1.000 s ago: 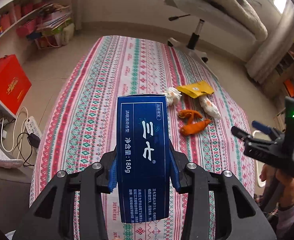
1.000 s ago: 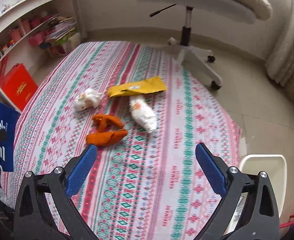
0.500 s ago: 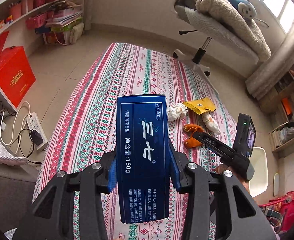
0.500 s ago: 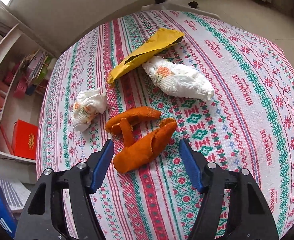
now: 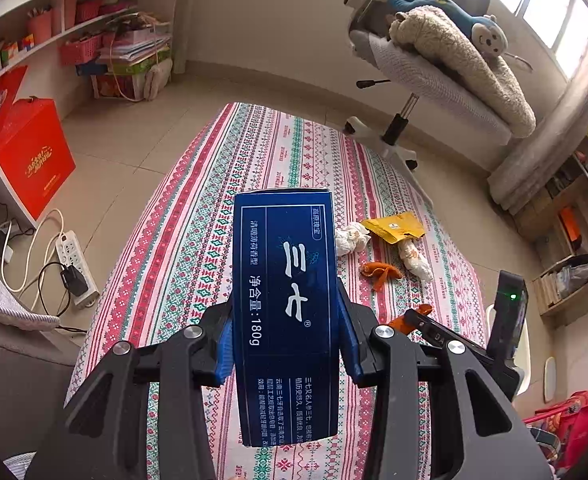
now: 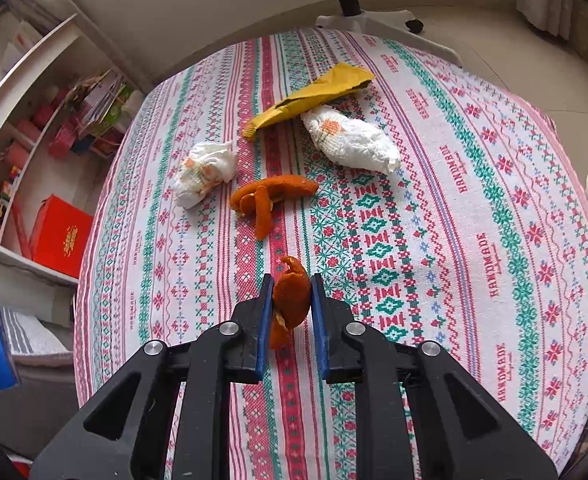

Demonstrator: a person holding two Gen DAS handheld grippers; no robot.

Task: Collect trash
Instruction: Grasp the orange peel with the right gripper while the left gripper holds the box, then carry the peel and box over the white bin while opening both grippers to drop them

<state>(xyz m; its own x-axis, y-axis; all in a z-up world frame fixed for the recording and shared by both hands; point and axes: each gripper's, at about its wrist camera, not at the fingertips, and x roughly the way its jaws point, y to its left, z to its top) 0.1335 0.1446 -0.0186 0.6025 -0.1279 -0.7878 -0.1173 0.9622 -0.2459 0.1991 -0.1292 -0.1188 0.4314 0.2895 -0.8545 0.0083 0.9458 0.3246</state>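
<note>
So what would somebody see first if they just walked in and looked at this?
Probably the big blue box, upright and clamped in the left gripper, filling the middle of its view. Next, the orange peel pinched in the right gripper over the striped tablecloth. Beyond it lie another peel, two tissue wads and a yellow wrapper.

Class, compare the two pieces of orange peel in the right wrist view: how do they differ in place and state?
The near orange peel is pinched between the right gripper fingers; the far orange peel lies free on the tablecloth. The near piece is a compact folded lump; the far one is spread out, with a strip hanging toward the camera. Both are orange.
</note>
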